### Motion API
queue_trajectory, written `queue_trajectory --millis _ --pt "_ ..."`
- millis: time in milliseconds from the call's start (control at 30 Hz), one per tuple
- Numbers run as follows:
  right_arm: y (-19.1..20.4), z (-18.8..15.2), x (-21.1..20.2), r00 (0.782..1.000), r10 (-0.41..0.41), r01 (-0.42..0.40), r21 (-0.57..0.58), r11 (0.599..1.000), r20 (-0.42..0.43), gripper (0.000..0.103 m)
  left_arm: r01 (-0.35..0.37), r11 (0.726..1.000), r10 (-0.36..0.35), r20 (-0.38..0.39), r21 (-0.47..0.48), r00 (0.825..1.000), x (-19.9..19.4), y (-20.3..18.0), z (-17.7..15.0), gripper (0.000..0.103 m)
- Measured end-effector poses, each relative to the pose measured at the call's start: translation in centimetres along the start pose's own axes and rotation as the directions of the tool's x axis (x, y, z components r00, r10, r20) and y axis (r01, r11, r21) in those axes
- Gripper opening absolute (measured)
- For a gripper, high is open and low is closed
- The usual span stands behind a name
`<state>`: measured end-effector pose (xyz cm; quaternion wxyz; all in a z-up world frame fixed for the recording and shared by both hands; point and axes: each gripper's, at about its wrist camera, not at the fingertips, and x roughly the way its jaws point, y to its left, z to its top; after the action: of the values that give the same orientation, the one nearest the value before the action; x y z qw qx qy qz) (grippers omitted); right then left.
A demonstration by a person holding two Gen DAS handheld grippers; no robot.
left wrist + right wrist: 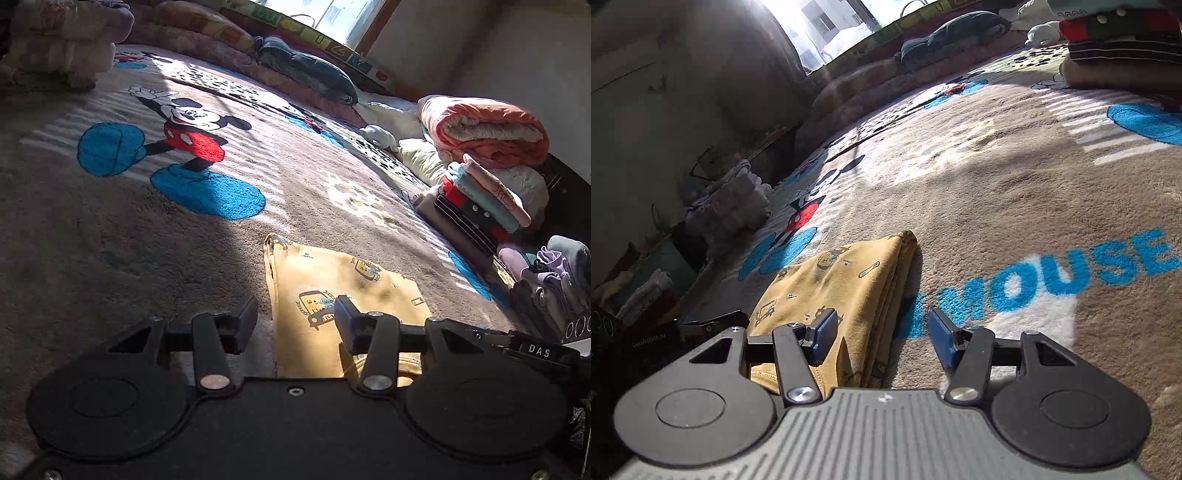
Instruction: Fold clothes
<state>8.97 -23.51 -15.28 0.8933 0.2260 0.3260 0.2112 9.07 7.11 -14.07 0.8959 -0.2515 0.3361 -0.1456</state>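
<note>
- The folded yellow cloth (343, 295) lies flat on the blanket (110, 229).
- The left gripper (295, 317) is wide open, holding nothing.
- The right gripper (882, 332) is wide open, empty too.

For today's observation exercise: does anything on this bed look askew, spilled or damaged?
Nothing stands out. The yellow garment lies neatly folded on the blanket, edges stacked. Both hand-held grippers, left and right, are open and empty.

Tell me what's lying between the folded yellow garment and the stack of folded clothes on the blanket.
Nothing: in the left wrist view, only bare blanket separates the yellow garment from the stack of folded clothes.
</note>
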Motion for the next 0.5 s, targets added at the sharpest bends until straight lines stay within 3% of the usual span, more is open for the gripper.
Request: queue_trajectory --millis 133,300,400,500 --pt "0.8 -3.3 -2.0 1.000 -0.012 0.014 -0.066 0.998 0.024 0.055 -0.007 1.000 0.007 0.001 -0.005 1.000 -2.0 -0.2 -2.5 0.045" --pt "0.3 -3.0 -2.9 0.999 -0.010 0.009 0.030 1.000 0.032 0.056 -0.012 1.000 0.012 0.002 0.000 1.000 -2.8 -1.3 -2.8 0.046" --pt "-0.7 -2.4 -1.9 0.998 0.061 -0.065 0.168 0.984 0.029 0.070 0.025 0.995 -0.024 0.016 -0.092 1.000 -2.5 0.0 -1.6 0.047" --pt "-1.4 -1.7 -0.4 0.994 0.107 -0.110 0.248 0.962 0.028 0.070 0.067 0.974 -0.075 -0.029 -0.215 0.997 -0.8 2.4 -0.6 0.047"
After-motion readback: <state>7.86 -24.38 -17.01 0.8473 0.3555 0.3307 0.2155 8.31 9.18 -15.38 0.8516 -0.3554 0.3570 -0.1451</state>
